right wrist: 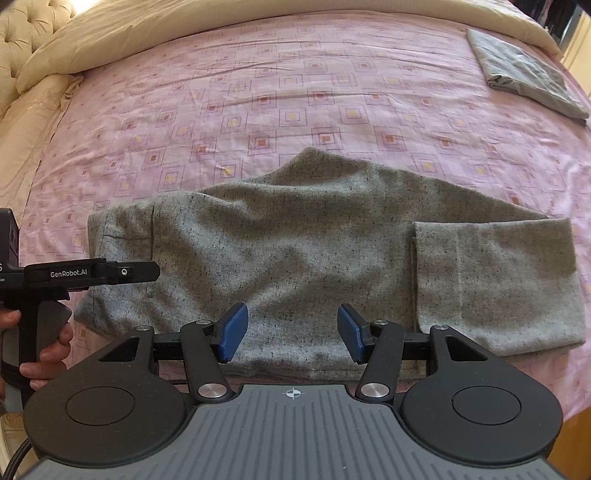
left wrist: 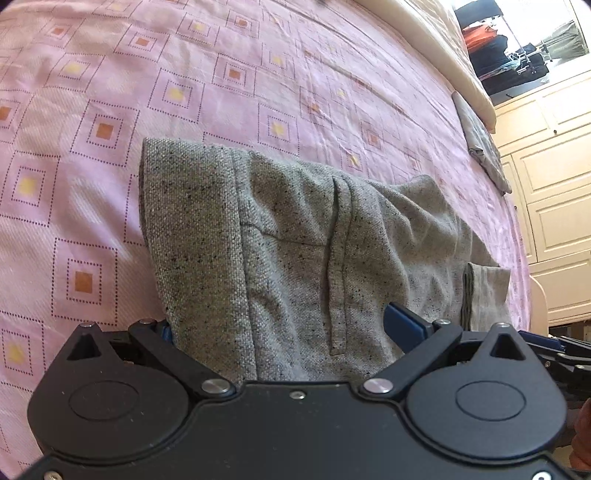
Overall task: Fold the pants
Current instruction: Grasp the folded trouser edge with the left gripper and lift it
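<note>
Grey pants (left wrist: 295,240) lie on the pink bedspread (left wrist: 110,92), bunched between the left gripper's (left wrist: 280,332) jaws.

A big bed (right wrist: 295,92) has a pink sheet (left wrist: 184,92) with little squares. A cream blanket (right wrist: 184,22) lies at the far end. Cream cupboards (left wrist: 554,166) stand on the right. Soft daylight falls on the bed.

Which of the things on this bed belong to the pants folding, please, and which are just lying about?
Part of the job:
- grey speckled pants, leg ends already folded over
- right tongs, open above the pants
- left tongs, at the waistband end

Lying about:
- folded grey cloth in the far corner
- cream duvet
- pink bedsheet
</note>
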